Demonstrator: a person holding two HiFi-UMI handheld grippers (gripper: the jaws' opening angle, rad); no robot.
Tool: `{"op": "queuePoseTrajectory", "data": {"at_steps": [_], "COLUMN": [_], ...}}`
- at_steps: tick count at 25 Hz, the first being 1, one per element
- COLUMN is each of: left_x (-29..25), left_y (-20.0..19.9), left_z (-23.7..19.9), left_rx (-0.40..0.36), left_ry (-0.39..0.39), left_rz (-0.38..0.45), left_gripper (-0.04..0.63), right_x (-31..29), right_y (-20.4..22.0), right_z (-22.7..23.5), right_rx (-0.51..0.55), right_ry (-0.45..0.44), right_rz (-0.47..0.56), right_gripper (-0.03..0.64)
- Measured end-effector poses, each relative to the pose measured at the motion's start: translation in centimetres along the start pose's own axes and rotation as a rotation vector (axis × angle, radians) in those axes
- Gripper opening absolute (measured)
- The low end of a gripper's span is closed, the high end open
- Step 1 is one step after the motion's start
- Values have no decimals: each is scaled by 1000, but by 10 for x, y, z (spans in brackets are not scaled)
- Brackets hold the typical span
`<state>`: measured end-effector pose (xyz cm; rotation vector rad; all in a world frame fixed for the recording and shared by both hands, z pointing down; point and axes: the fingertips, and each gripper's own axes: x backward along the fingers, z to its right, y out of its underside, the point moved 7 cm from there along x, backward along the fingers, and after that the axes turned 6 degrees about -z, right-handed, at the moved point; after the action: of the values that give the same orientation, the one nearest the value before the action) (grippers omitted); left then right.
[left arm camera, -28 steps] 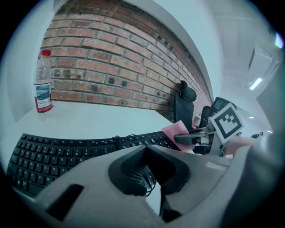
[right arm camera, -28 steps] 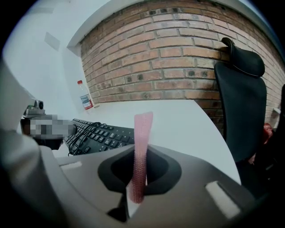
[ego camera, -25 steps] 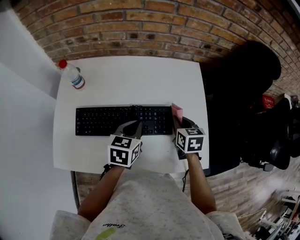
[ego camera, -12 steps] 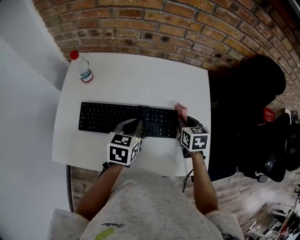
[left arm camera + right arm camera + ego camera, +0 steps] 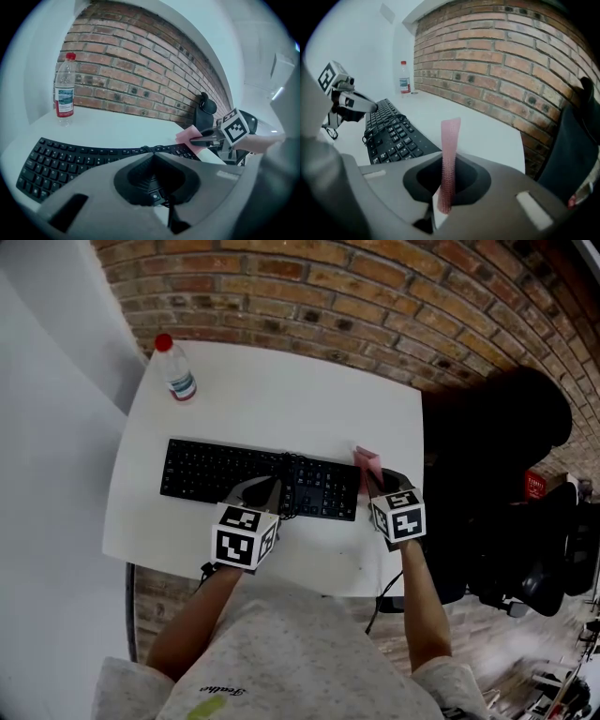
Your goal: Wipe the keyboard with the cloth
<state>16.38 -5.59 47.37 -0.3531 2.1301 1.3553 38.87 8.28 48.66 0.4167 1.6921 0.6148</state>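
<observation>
We hold the pink textured cloth (image 5: 367,461) pinched edge-on in the right claw (image 5: 374,476), with a strip of it standing up past the closed tips. It sits just beside the right end of the black keyboard (image 5: 225,476), centre-right in the head view; we cannot tell whether it touches the keys. The left claw (image 5: 277,486) has its jaws brought together with nothing we can make out between them. Its tips are down at the keys in the middle of the frame, right by a coiled black cable (image 5: 380,124) lying across them. The keyboard lies across the white tabletop (image 5: 281,399), and a clear plastic bottle with a red cap (image 5: 176,371) stands well apart at the upper left. We judge the wipe is about to start from the right end. To do it well, we would lower the right claw so the free cloth, not the claw tips, lies flat on the keys. Then we would draw it leftward in slow, even rows under light pressure. The left claw can bear down to stop the keyboard sliding. The cable should be nudged aside or wiped around, since the cloth could snag there.
</observation>
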Motion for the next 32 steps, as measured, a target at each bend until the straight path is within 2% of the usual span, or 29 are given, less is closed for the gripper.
{"op": "queuePoseTrajectory", "data": {"at_steps": [4, 9, 14, 22, 28, 32], "left_x": [2, 7, 15, 25, 34, 40], "left_y": [0, 3, 6, 10, 13, 14], "left_z": [-2, -8, -13, -25, -34, -41], "left_rx": [6, 14, 29, 60, 80, 91], "left_ry": [-4, -17, -30, -54, -66, -72], "left_rz": [11, 18, 21, 31, 34, 43], "left_gripper": [-6, -6, -6, -6, -6, -6], "right_x": [2, -2, -11, -19, -25, -31], "right_y": [-10, -24, -29, -44, -57, -63], "right_z": [11, 6, -3, -27, -46, -54], "right_rx": [154, 349, 449, 498, 493, 428], "right_ry": [7, -25, -67, -134, -178, -222], "right_rz": [-9, -26, -67, -59, -46, -50], "right_gripper": [23, 23, 23, 23, 23, 23]}}
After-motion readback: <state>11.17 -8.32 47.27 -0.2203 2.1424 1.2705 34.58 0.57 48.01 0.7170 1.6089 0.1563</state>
